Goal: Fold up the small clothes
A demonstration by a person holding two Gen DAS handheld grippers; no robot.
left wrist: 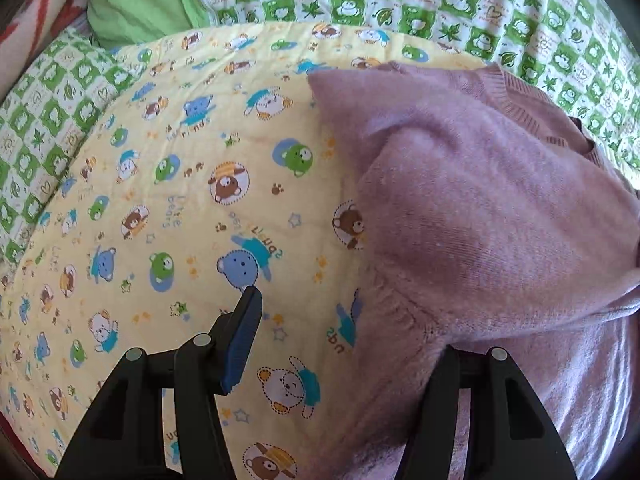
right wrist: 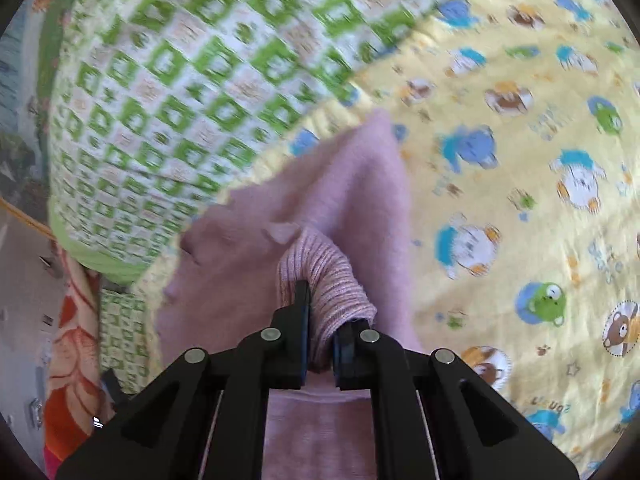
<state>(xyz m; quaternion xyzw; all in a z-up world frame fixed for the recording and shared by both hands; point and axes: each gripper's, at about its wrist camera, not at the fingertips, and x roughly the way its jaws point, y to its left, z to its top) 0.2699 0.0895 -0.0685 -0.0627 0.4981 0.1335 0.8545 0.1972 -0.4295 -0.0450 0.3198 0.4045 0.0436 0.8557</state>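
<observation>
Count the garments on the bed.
1: a pink sweater, on the yellow quilt, with its ribbed edge clamped in the right gripper. The sweater may hide others underneath.

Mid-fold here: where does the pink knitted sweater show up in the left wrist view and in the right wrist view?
Left wrist view: the pink knitted sweater fills the right half, draped over the right finger of the left gripper.
Right wrist view: it sits centre to bottom, its ribbed edge pinched in the right gripper.
Shared landmark: the yellow bear-print quilt under the sweater, bordered by the green-and-white checked blanket.
</observation>
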